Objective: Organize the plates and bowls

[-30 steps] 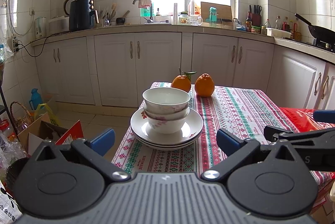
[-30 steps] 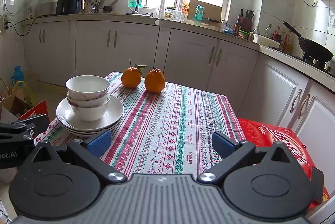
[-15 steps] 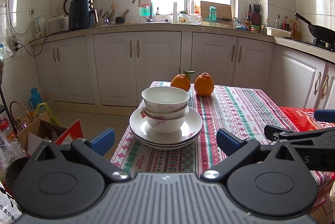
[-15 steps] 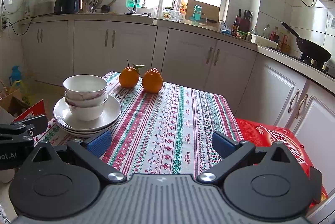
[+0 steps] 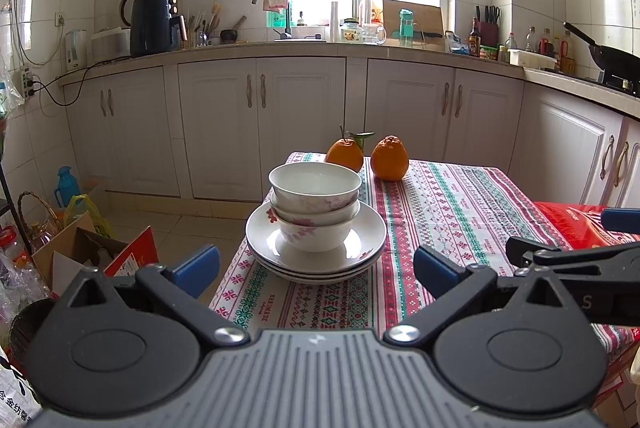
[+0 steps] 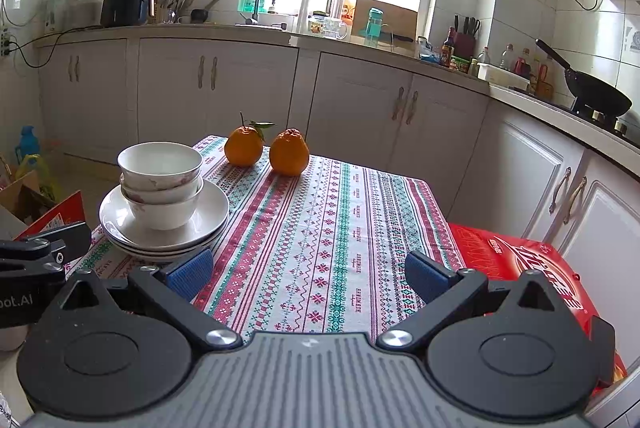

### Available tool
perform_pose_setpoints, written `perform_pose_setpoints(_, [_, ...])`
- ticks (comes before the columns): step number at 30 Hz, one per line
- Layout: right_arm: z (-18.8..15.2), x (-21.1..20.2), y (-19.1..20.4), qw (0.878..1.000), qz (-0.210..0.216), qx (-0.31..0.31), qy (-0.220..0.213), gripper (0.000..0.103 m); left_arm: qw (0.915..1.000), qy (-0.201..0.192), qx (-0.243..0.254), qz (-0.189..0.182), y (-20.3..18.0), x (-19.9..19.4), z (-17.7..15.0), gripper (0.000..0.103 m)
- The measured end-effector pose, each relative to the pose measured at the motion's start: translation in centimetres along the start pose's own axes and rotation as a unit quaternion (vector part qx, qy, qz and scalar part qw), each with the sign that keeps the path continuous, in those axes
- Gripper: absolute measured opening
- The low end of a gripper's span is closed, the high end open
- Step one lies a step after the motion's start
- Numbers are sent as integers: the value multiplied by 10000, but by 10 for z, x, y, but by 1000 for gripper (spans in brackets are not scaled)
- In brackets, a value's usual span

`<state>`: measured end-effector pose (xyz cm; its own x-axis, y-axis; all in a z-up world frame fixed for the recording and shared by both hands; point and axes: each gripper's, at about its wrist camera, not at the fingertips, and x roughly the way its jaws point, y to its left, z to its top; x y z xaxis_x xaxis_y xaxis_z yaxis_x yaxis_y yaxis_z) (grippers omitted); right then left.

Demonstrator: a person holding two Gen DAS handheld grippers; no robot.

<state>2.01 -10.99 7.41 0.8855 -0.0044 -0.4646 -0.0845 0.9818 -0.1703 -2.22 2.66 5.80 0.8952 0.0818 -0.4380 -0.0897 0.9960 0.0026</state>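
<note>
Left wrist view: the left gripper (image 5: 316, 268) hangs low at the near edge of the table (image 5: 452, 212), its blue-padded fingers spread wide and holding nothing. Straight ahead, between the finger pads and a little beyond them, three white bowls (image 5: 314, 206) with pink flowers sit nested inside a stack of white plates (image 5: 360, 256) on the striped tablecloth. Two oranges (image 5: 368, 158) rest side by side behind the stack, near the far edge. In the right wrist view, the right gripper (image 6: 308, 274) is likewise spread and empty over bare cloth, with the bowls and plates off to its left. A red box (image 6: 520, 260) lies at the table's right.
</note>
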Motion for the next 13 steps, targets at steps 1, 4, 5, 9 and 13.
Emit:
perform_pose_setpoints(1, [0,0,0,10000,-4,-6,0,103,10000,2,2,-1,0,0,0,102])
perform_pose_setpoints(4, [0,1,0,10000,-7,-3,10,103,10000,19,-7,-7,-1,2,0,102])
perform_pose_setpoints(5, [0,2,0,10000,-6,-3,16,103,10000,29,-6,-5,-1,2,0,102])
perform_pose_setpoints(9, [0,5,1,10000,-3,3,43,103,10000,62,-7,7,-1,4,1,102])
perform_pose_setpoints(13, [0,7,0,10000,-1,12,66,103,10000,87,-2,17,-2,6,2,102])
